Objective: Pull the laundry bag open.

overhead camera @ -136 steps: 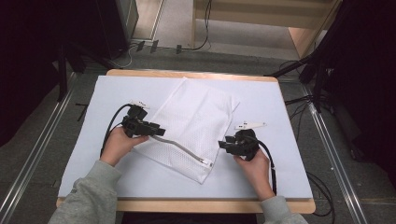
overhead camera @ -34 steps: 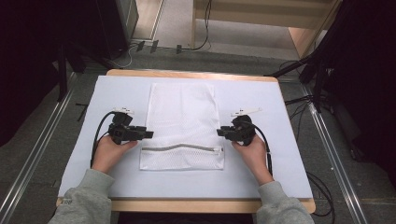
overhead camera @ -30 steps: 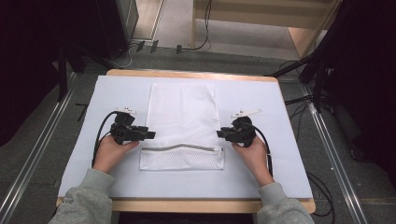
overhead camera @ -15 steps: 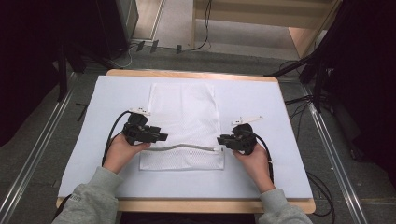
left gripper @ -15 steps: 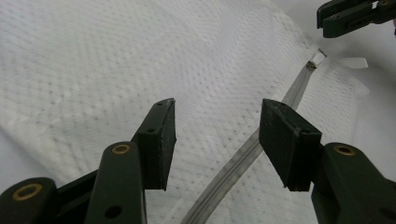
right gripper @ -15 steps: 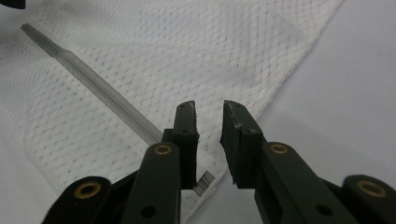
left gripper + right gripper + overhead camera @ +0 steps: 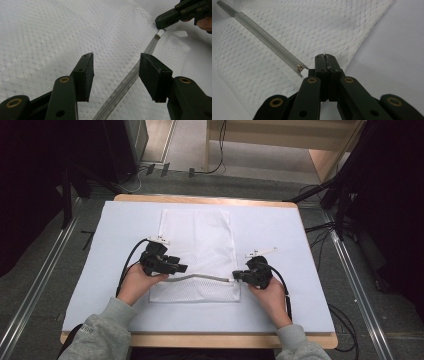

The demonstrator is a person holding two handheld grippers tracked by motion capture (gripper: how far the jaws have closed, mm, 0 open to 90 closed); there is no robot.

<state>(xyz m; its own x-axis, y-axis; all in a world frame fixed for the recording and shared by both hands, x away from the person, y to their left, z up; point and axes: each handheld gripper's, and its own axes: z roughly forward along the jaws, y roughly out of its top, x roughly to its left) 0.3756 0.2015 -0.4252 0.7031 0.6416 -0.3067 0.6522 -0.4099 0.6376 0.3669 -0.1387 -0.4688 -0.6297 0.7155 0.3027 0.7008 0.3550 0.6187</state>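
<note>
Two grippers work on a white mesh bag (image 7: 197, 247) that lies flat in the middle of the pale blue mat (image 7: 290, 235), its grey zipper (image 7: 202, 277) running across the near part. The left gripper (image 7: 176, 268) hangs over the left part of the zipper with its jaws wide apart; the zipper passes between them, and the pads do not press it. The right gripper (image 7: 235, 276) is at the right end of the zipper. Its jaws have just been closing and now meet fully, beside the small metal slider (image 7: 299, 67); whether they pinch its white pull tab I cannot tell.
</note>
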